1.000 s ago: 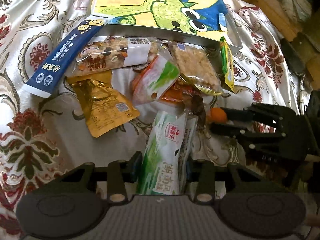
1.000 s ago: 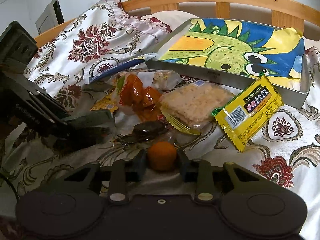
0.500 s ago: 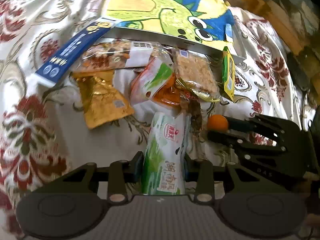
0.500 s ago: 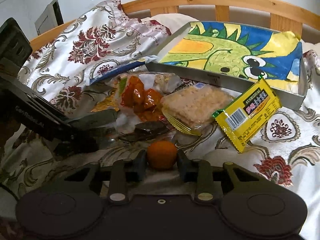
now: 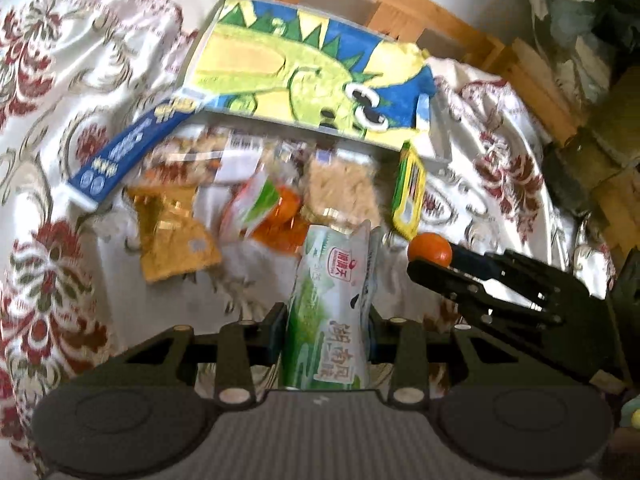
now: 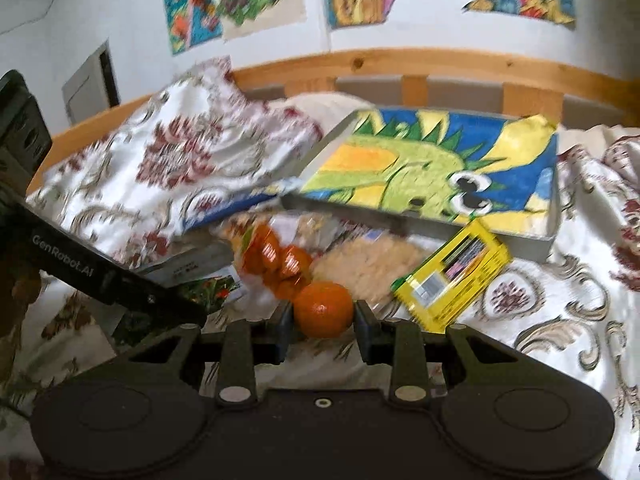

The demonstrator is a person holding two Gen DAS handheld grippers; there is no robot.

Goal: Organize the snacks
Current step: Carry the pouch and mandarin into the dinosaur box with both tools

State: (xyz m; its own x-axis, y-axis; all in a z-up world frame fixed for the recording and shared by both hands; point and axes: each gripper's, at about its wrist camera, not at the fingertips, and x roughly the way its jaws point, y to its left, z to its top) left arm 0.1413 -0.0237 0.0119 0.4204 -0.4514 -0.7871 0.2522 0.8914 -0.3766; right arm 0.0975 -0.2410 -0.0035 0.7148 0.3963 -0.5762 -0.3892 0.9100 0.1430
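the left gripper [image 5: 326,320] clamps a green pouch [image 5: 334,312] between its fingers; the right gripper [image 6: 323,314] pinches an orange [image 6: 323,309] at its fingertips.

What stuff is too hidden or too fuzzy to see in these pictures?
- Left wrist view: the lower end of the green and white snack pouch is hidden behind the left gripper body.
- Right wrist view: the underside of the small orange fruit is hidden by the right gripper.
- Both views: print on the yellow flat packet is motion-blurred and unreadable.
- Left wrist view: the gold foil pouch label is smeared.
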